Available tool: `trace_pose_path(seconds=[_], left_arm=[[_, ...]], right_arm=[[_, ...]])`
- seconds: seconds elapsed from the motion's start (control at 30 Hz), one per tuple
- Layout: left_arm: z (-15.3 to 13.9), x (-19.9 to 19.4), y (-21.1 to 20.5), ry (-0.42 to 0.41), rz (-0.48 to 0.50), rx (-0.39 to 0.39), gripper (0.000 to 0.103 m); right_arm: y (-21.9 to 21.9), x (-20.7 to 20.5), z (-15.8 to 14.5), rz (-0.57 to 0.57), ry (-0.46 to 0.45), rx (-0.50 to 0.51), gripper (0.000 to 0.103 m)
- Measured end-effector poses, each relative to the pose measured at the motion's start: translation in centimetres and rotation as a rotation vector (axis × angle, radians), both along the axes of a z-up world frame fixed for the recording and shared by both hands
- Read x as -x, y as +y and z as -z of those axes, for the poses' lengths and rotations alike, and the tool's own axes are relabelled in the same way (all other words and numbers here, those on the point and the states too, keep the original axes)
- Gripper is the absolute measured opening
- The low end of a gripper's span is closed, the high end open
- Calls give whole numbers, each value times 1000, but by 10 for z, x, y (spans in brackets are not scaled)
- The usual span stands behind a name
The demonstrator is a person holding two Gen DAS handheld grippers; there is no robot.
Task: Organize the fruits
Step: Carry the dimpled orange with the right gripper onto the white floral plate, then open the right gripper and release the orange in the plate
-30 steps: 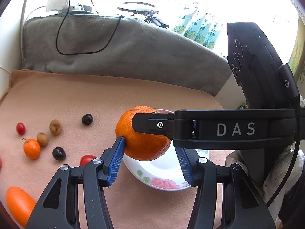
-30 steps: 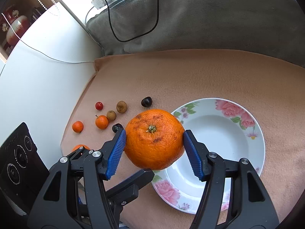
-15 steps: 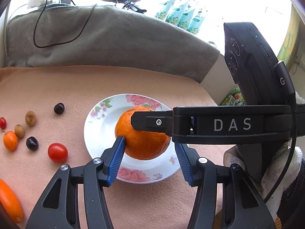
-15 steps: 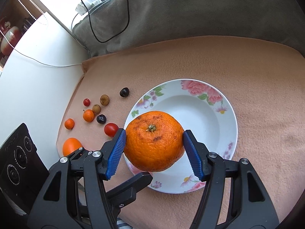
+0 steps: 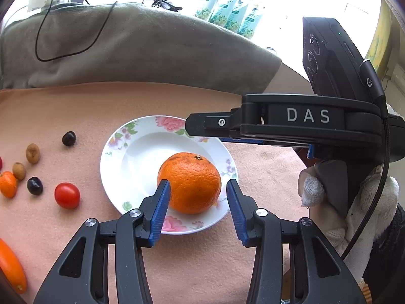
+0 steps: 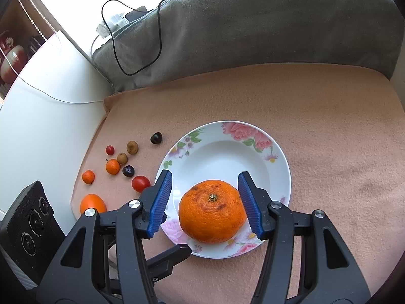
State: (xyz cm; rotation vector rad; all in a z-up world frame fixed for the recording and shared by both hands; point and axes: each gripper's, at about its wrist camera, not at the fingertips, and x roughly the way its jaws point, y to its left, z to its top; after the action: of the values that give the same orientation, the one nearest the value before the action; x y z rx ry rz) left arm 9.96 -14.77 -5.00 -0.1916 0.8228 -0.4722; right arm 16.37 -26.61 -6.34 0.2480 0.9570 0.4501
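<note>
The big orange (image 6: 212, 210) sits in the flowered plate (image 6: 253, 149). The right gripper (image 6: 205, 202) stands around it, closing, pads not touching. The left gripper (image 5: 196, 207) is closing too, not holding it. A long orange fruit (image 5: 11, 266) is cut off.

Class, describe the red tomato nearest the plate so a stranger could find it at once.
Start at the flowered plate on the peach cloth. Fruits lie scattered left of it; the tomato lies closest to the rim. It is smooth, red, and bigger than the dark berry beside it.
</note>
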Motion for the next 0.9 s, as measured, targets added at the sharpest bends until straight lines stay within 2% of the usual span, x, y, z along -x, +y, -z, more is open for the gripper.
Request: trace_pose_path(seconds=[0.07,0.13,0.2,0.27,0.37,0.77,0.9], left_arm=[[-1,2,3,1,-4,1,46],[0,2,4,3,0,-3,47],[1,3,7,4,-8,-3,53],[3,5,9,7,-10,1,53],[2,9,11,-3,-13,-7,59],[-8,19,46,-37,-68,-10,60],[-10,20,65,-45,-107,-19,60]], right_arm=[[-3,1,-2,14,-15,7,60],[-5,3,-4,25,-32,9,68],[-7,5,-5,32,-44,11,68],[-6,7,-6,36,-54,22,68],[-4,12,-9,43,-85,41,69],[-1,28,-18,65,-164,38,69],[9,33,-21,42,-190,70,69]])
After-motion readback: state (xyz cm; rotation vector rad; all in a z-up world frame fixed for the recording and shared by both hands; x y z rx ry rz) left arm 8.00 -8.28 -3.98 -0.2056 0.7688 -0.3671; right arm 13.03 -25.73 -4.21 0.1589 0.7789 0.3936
